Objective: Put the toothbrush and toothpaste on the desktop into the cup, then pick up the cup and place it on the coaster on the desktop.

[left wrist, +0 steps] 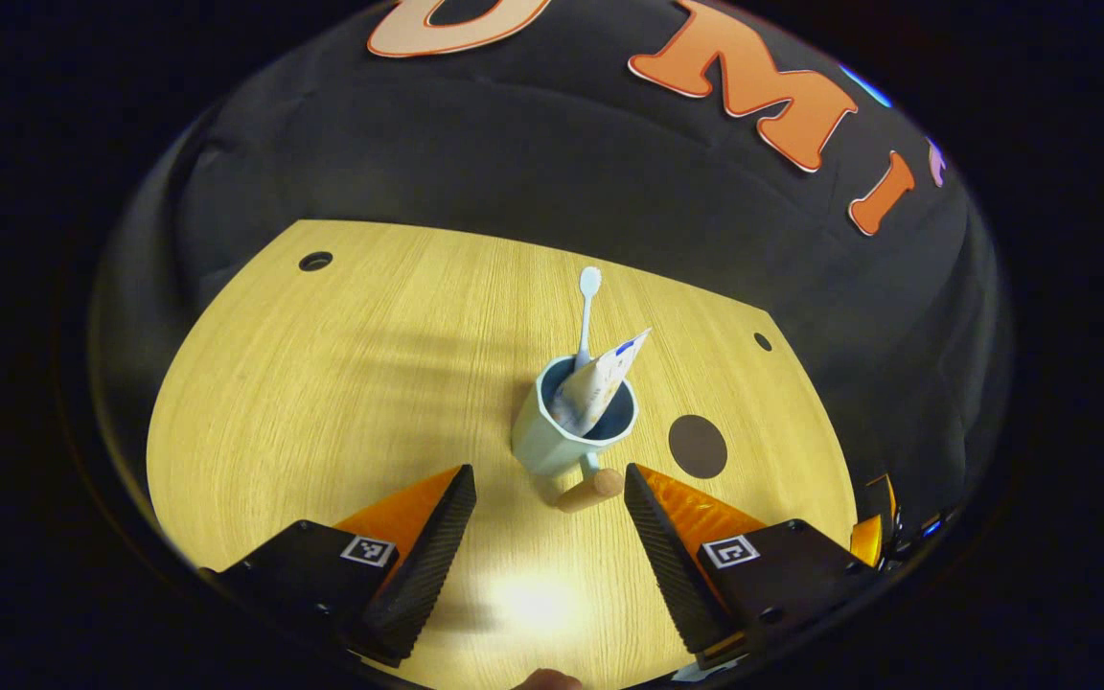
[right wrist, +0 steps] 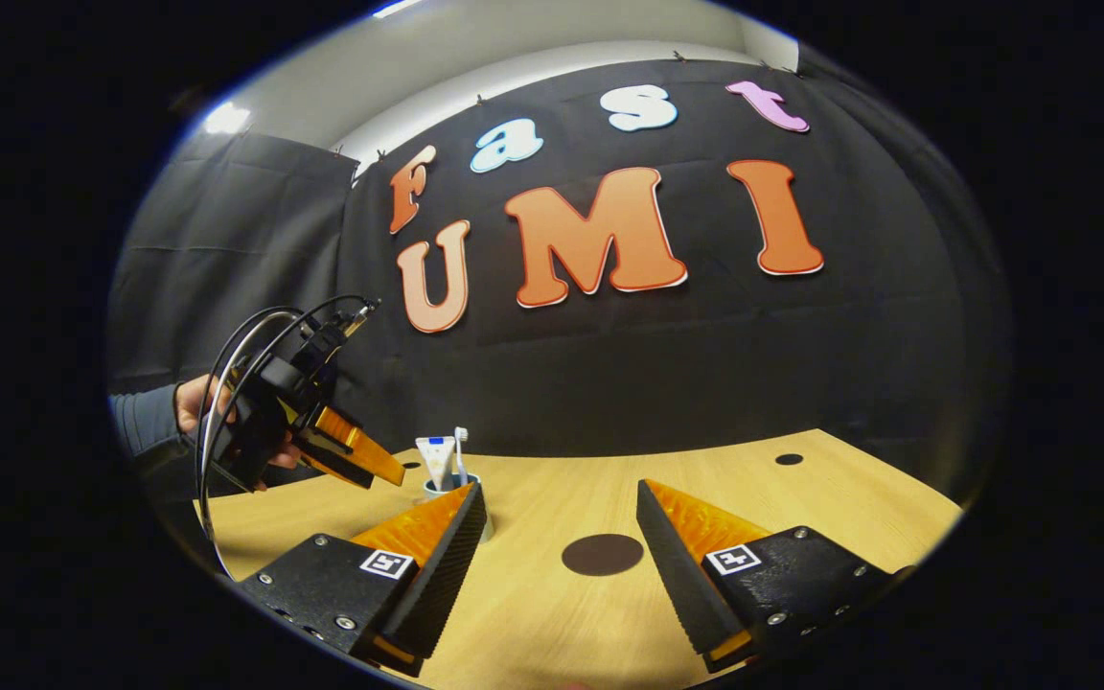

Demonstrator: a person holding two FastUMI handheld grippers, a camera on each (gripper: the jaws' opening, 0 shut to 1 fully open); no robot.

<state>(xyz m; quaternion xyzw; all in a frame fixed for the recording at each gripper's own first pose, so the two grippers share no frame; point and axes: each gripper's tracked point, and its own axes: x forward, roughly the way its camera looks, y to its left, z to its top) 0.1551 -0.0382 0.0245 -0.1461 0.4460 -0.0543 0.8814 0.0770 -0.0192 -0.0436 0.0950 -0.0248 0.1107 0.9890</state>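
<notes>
A pale blue cup (left wrist: 552, 436) with a wooden handle (left wrist: 590, 491) stands upright on the wooden desktop (left wrist: 341, 383). A light toothbrush (left wrist: 587, 311) and a white toothpaste tube (left wrist: 600, 383) stick out of it. A dark round coaster (left wrist: 698, 447) lies just right of the cup. My left gripper (left wrist: 549, 494) is open, hovering just in front of the cup, with the handle between its fingertips but untouched. My right gripper (right wrist: 562, 513) is open and empty above the desk, with the coaster (right wrist: 602, 554) ahead of it. The cup (right wrist: 447, 479) is partly hidden behind its left finger. Above the cup, a hand holds the left gripper (right wrist: 360, 460).
The desktop has small round holes at its far left (left wrist: 315, 261) and far right (left wrist: 762, 341). The booth's black cloth wall (right wrist: 609, 383) rises right behind the desk's far edge. A sleeved arm (right wrist: 145, 422) reaches in from the left in the right gripper view.
</notes>
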